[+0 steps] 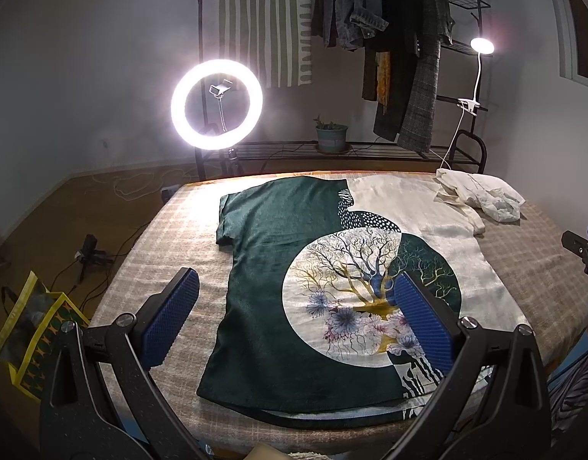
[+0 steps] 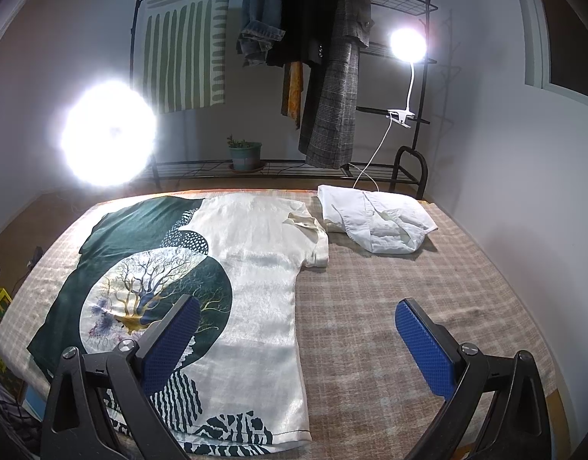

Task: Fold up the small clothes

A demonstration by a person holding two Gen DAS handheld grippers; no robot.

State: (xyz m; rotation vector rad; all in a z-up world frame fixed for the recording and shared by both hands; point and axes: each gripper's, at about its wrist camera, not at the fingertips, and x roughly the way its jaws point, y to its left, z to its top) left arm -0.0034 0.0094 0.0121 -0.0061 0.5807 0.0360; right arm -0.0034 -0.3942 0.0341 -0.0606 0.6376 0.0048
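A green and cream T-shirt [image 1: 294,268] with a tree print lies flat, front up, on the checked table cover [image 1: 171,237]; the right wrist view shows its cream half [image 2: 255,260]. My left gripper [image 1: 294,303] hovers open above the shirt's lower middle, nothing between its blue pads [image 1: 175,314]. My right gripper [image 2: 297,337] is open too, above the shirt's right hem edge and the bare cover [image 2: 370,287]. The tip of the right gripper shows at the right edge of the left wrist view [image 1: 583,249].
A crumpled white garment [image 1: 481,195] [image 2: 374,218] lies at the table's far right corner. Behind stand a ring light [image 1: 216,104], a clip lamp [image 2: 407,46], a clothes rack with hanging coats [image 2: 332,76] and a potted plant [image 1: 331,136]. A yellow bag [image 1: 33,329] sits on the floor at left.
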